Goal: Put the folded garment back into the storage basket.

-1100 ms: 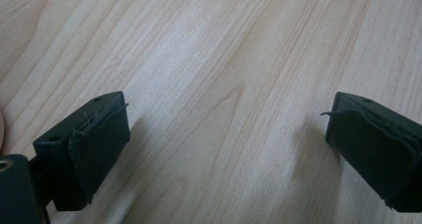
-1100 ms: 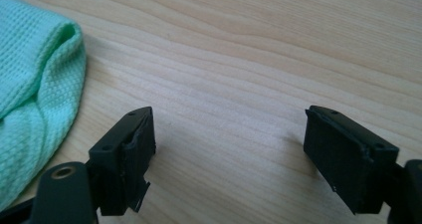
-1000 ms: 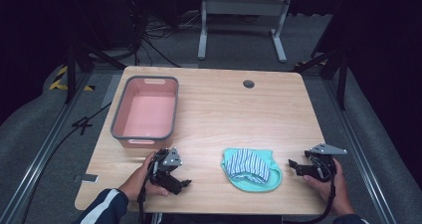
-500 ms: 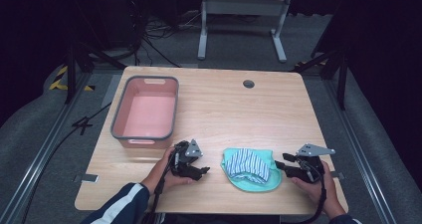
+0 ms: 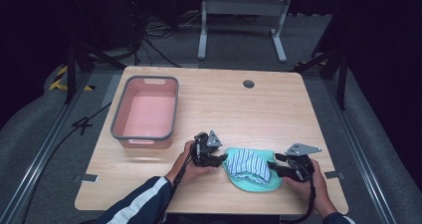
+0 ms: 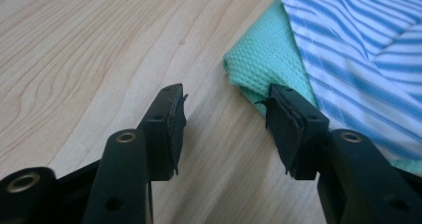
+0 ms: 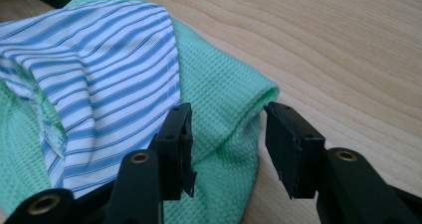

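Note:
A blue-and-white striped cloth (image 5: 248, 164) lies crumpled on a green waffle cloth (image 5: 251, 185) near the table's front edge. My left gripper (image 5: 222, 159) is at the pile's left edge. Its jaws have just been closing and still stand apart over bare wood (image 6: 226, 98), with the green cloth's corner (image 6: 249, 67) just ahead by one jaw. My right gripper (image 5: 278, 165) is at the pile's right edge. Its jaws have also been closing and now straddle a folded edge of the green cloth (image 7: 234, 109) without pressing on it. The striped cloth (image 7: 99, 69) lies beyond.
A pink bin with a grey rim (image 5: 144, 78) stands at the table's left. A round cable hole (image 5: 248, 83) sits near the far edge. The wooden table (image 5: 259, 114) ends just in front of the cloths; rails run along both sides.
Both hands came inward to the cloth pile, the left moving right and the right moving left. Both pairs of jaws have narrowed.

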A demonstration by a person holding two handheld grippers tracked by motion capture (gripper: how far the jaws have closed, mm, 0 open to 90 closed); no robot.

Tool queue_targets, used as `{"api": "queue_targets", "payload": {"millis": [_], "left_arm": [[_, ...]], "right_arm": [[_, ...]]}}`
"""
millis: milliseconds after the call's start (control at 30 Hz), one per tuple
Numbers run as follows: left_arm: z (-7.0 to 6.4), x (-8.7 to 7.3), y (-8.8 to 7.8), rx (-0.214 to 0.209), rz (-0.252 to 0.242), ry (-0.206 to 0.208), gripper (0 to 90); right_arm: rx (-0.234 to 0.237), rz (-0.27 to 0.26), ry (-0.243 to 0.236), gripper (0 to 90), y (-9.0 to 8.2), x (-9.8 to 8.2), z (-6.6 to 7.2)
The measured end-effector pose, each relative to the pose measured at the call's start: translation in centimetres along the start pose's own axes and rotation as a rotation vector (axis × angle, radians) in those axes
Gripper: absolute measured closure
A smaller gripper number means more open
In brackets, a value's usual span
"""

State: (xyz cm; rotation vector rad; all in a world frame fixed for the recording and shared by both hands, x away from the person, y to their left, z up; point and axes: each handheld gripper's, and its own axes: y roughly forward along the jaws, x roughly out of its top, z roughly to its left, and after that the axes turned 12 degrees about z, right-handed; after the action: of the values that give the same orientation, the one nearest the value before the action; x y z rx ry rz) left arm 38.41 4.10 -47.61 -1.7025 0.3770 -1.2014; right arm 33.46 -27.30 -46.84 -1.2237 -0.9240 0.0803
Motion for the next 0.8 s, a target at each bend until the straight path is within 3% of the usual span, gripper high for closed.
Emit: {"api": "queue_targets", "payload": {"millis": [67,167,367,433,633,800], "left_arm": [[0.0,0.1,0.0,0.006,0.000,0.010,48.0],[-0.1,0.2,-0.8,-0.034,-0.043,0.002,47.6],[-0.3,0.4,0.3,-0.049,0.012,0.002,42.8],[0.0,0.3,0.5,-0.069,0.010,-0.018,41.7],[-0.1,0.3,0.5,-0.094,-0.007,-0.018,39.0],[-0.5,0.5,0.6,-0.083,0.014,0.002,33.9]], "right_arm": [[-0.002,0.003,0.001,53.3,0.1,0.0,0.0],[-0.001,0.008,0.002,53.3,0.2,-0.1,0.0],[0.000,0.029,-0.002,51.6,0.5,-0.2,0.2],[-0.001,0.029,0.000,50.3,0.5,-0.3,0.2],[0.001,0.025,0.008,46.8,0.7,-0.4,0.1],[-0.008,0.022,0.012,47.4,0.7,-0.4,0.2]]}}
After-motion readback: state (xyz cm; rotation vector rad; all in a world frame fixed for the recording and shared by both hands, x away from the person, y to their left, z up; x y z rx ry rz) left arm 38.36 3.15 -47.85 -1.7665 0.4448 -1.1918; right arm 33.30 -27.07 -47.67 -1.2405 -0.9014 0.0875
